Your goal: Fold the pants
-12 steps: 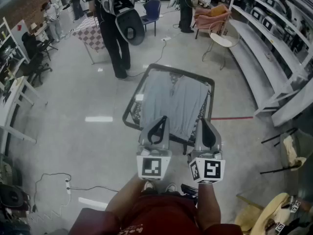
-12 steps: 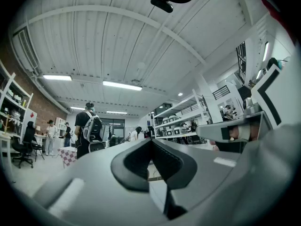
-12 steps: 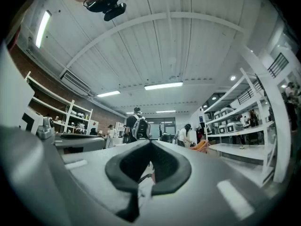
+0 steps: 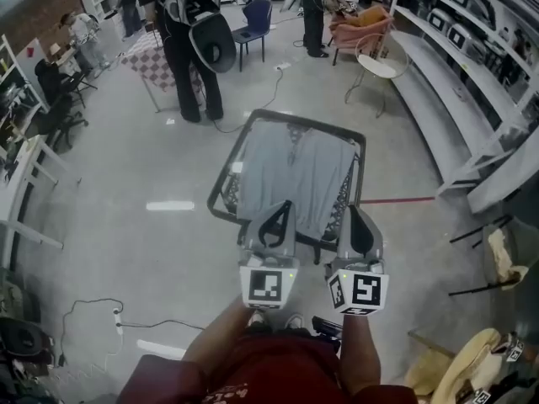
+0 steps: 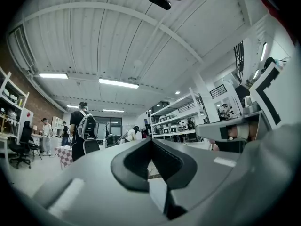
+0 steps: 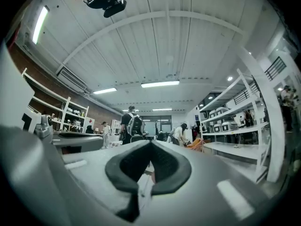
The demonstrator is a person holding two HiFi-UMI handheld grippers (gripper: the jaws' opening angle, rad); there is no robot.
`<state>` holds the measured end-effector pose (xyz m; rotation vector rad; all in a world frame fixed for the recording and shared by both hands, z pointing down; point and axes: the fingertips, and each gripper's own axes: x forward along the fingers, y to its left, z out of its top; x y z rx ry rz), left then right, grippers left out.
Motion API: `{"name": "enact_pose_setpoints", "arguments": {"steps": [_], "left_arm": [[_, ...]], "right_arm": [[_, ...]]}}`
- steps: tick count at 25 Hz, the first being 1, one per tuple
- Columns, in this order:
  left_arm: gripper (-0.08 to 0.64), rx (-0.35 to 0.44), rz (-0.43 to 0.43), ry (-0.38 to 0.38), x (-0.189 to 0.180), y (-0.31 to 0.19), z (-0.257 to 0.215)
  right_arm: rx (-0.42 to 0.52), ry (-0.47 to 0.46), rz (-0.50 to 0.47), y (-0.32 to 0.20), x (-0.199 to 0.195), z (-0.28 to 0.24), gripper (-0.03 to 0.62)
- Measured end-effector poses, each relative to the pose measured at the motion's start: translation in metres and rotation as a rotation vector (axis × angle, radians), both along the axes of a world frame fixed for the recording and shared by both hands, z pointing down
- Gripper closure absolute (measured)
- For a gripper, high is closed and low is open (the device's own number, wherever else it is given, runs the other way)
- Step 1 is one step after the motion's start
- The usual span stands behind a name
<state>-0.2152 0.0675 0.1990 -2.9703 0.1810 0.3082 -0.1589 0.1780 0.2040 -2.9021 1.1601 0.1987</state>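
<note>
A pair of light grey pants (image 4: 293,175) lies spread flat on a small dark-framed table (image 4: 221,183) in the head view, waistband at the far end. My left gripper (image 4: 278,207) hovers at the table's near edge over the pants' left leg hem, jaws shut and empty. My right gripper (image 4: 352,211) hangs beside it at the near right corner, also shut with nothing in it. Both gripper views look level across the room; their jaws (image 5: 151,140) (image 6: 151,144) meet at the tips, and the pants are hidden from them.
A person with a backpack (image 4: 187,40) stands beyond the table's far left. White shelving (image 4: 472,91) runs along the right. A round white chair (image 4: 375,66) and orange seat (image 4: 364,23) stand at the back right. A red floor line (image 4: 396,200) lies right of the table.
The view has shifted slightly; both grippers stay side by side at the table's near edge, still shut. The person behind the table has stepped a little further away.
</note>
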Motion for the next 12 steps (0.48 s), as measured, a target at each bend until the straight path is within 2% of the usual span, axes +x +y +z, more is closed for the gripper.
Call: {"name": "enact_pose_setpoints", "arguments": {"steps": [5, 9, 12], "left_arm": [[0.555, 0.018, 0.007, -0.009, 0.012, 0.013, 0.002], [0.555, -0.016, 0.018, 0.003, 0.024, 0.029, 0.003], [0.555, -0.01, 0.028, -0.005, 0.035, 0.046, 0.004]], "right_arm": [[0.025, -0.003, 0.011, 0.013, 0.011, -0.001, 0.591], [0.053, 0.009, 0.01, 0.029, 0.019, -0.003, 0.591], [0.057, 0.014, 0.012, 0.046, 0.028, -0.003, 0.591]]}}
